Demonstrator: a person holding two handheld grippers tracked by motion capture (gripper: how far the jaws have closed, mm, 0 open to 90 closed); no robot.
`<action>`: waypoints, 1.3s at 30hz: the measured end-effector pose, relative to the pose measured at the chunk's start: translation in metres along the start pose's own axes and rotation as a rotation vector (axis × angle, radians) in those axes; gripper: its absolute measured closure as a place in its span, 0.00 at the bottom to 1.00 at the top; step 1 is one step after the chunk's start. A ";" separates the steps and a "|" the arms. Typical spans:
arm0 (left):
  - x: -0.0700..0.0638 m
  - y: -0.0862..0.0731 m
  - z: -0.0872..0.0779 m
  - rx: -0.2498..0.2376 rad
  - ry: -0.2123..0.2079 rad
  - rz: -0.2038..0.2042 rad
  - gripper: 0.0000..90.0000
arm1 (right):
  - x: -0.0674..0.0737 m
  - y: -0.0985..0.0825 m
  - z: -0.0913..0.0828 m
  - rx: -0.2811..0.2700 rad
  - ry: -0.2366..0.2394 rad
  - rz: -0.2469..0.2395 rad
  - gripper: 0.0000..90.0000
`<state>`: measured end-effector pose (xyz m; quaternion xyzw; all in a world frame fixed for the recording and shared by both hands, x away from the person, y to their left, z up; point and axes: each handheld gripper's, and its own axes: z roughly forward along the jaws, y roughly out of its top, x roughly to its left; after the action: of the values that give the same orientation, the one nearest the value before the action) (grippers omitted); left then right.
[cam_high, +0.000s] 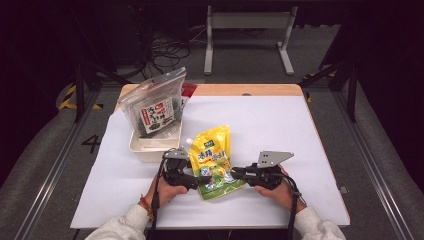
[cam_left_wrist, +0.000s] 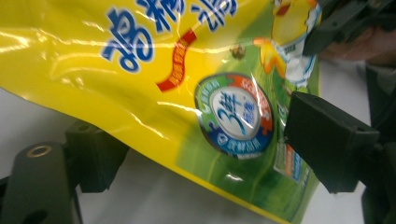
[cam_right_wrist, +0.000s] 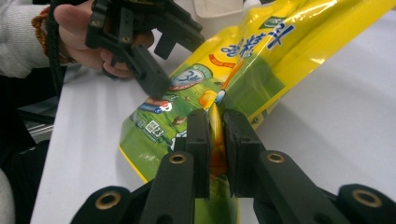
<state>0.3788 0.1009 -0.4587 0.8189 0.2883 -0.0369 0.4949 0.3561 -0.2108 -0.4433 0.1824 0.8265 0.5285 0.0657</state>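
White surface (cam_high: 280, 130) was seen under the work, w/ dark floor and a metal frame beyond the far edge. Nearest the person, both hands were set at the near edge, the yellow pouch (cam_high: 214, 162) lying between them. The right gripper (cam_high: 235, 172) was found at the pouch's bottom right corner, its fingers (cam_right_wrist: 200, 140) pressed nearly together and pinching a fold of the film; the pinched edge was seen standing up between the pads in the right gripper view. The left gripper (cam_high: 199, 181) was placed on the opp. side, at the pouch's lower left edge, fingers (cam_left_wrist: 327, 140) spread wide w/ the pouch passing between them: one finger was seen over the printed face, the other below the edge, and no press on the film could be made out.

The pouch's long axis was judged to run away from the person, spout end far and tilted slightly left, bottom seam near. So the pouch lay straight ahead of the left fingers, in their gap, and a closing was judged enough for a 2nd hold; the left was the nearer free gripper.

Farther off, a white tray (cam_high: 150, 145) was seen just beyond the spout, w/ a clear bag of dark contents (cam_high: 156, 107) standing in it.
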 end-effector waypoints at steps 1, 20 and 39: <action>-0.002 0.001 -0.003 -0.016 0.005 0.017 0.23 | 0.002 0.001 -0.001 -0.002 0.004 -0.004 0.91; -0.026 0.014 -0.044 -0.163 -0.033 0.226 0.91 | 0.027 0.014 0.003 0.022 -0.088 -0.092 0.93; -0.031 0.016 -0.068 -0.152 -0.027 0.312 0.92 | 0.031 0.007 -0.035 0.075 -0.226 0.027 0.41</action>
<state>0.3461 0.1387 -0.4010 0.8132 0.1531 0.0515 0.5591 0.3182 -0.2266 -0.4196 0.2542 0.8304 0.4741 0.1447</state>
